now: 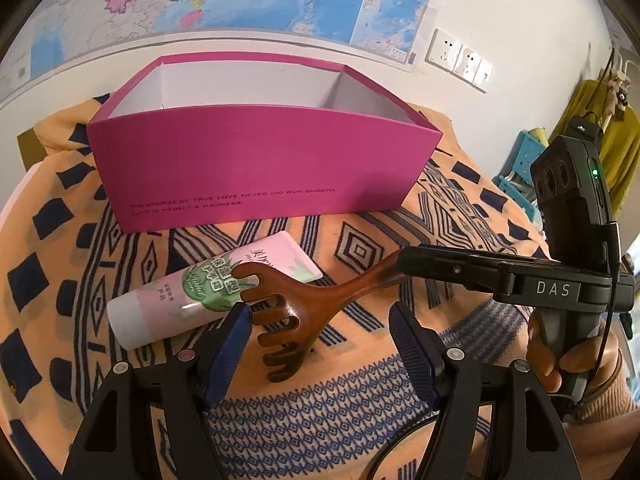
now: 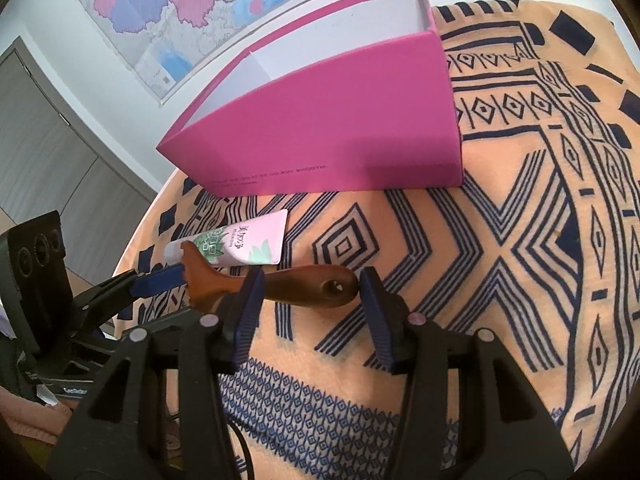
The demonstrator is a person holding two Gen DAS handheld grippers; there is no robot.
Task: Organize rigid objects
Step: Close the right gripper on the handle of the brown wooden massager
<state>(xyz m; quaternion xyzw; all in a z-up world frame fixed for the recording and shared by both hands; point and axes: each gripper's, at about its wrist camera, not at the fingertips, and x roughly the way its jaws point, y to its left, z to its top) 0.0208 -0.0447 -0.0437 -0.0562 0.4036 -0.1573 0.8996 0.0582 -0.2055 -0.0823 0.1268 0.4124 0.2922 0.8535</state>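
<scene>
My right hand-held gripper (image 2: 310, 298) straddles the comb (image 2: 280, 286) handle, unclamped, left hand-held gripper (image 1: 320, 320) spread wide at its teeth, near the box (image 1: 256, 160).

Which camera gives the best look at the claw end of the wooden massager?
The left wrist view: the wooden massager shows all its curved prongs there. The right wrist view shows mainly its handle; the prongs are hidden.
</scene>
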